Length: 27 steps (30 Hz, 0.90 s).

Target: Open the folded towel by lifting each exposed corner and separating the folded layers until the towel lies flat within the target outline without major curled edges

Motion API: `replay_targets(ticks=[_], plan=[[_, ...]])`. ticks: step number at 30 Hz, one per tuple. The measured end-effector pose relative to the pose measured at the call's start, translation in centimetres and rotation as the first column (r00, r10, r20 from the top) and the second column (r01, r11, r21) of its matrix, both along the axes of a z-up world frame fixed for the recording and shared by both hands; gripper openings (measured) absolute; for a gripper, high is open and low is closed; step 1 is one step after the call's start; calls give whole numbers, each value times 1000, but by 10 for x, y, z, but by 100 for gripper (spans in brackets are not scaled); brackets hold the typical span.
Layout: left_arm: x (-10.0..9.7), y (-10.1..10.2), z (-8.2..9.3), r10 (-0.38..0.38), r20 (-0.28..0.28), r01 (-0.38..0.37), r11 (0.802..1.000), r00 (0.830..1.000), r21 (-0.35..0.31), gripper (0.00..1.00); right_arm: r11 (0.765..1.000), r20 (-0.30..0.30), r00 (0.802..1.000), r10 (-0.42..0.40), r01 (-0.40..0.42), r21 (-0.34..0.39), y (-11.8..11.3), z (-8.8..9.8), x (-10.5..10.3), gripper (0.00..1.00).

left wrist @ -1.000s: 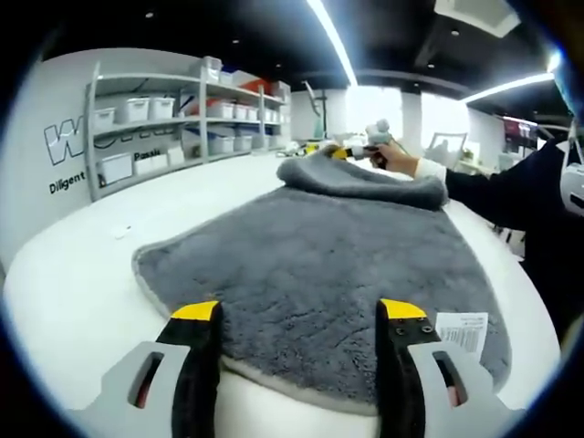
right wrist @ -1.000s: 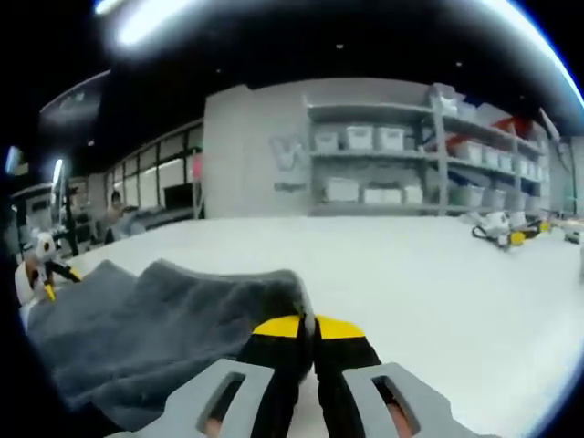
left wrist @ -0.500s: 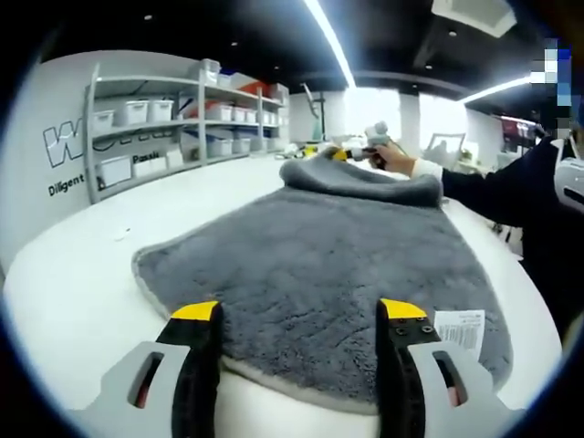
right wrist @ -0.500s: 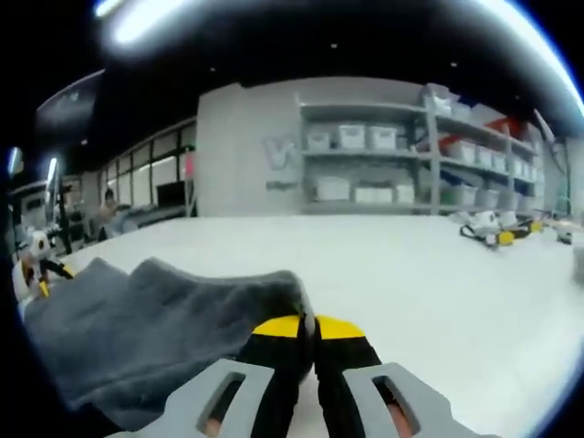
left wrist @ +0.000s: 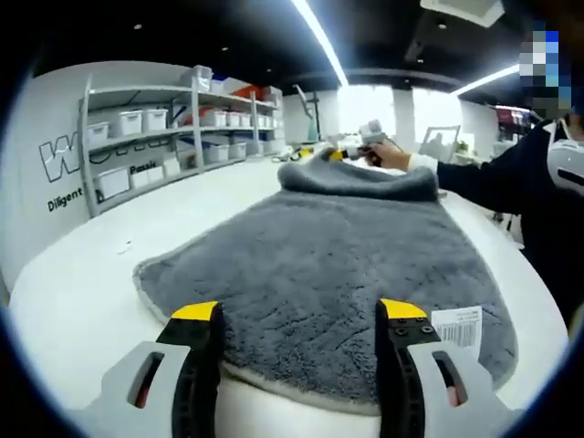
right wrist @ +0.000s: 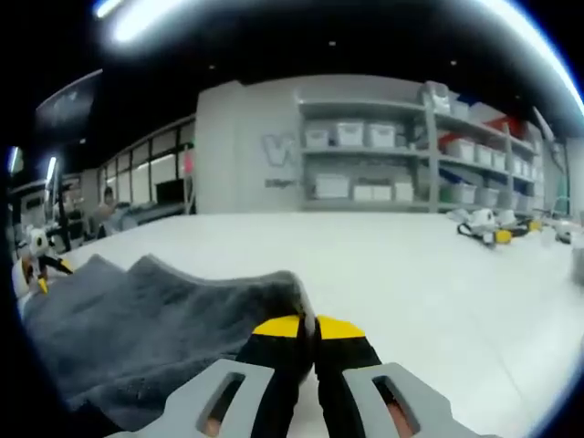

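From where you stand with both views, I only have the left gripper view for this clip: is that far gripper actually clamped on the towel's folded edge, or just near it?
Observer: Clamped. In the right gripper view the right gripper has its jaws shut on the grey towel at its edge.
Operator: Is the fold lifted?
Observer: Yes, the pinched edge arches up off the white table.
Operator: Anything beyond it?
Observer: Another gripper lies on the table, far off near the shelves.

Grey wall: large "W", then "Diligent" below; rest unreadable.
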<state>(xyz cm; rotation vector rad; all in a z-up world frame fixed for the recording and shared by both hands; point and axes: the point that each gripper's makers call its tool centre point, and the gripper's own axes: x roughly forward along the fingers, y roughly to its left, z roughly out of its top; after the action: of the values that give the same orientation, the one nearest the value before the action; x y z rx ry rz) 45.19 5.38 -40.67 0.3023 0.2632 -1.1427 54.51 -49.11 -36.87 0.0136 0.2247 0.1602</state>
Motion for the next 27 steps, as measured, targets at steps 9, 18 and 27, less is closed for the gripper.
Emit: replay_targets(ticks=[9, 18, 27], plan=[[18, 9, 15, 67, 16, -66, 996, 998, -66, 57, 1000, -3, 1000, 8, -8, -6, 4, -1, 1, 0], [71, 28, 33, 301, 8, -295, 939, 954, -179, 52, 1000, -5, 1000, 16, -16, -10, 11, -3, 0, 0], [98, 38, 28, 423, -23, -420, 889, 906, -181, 44, 1000, -4, 1000, 17, -17, 0, 11, -3, 1, 0]])
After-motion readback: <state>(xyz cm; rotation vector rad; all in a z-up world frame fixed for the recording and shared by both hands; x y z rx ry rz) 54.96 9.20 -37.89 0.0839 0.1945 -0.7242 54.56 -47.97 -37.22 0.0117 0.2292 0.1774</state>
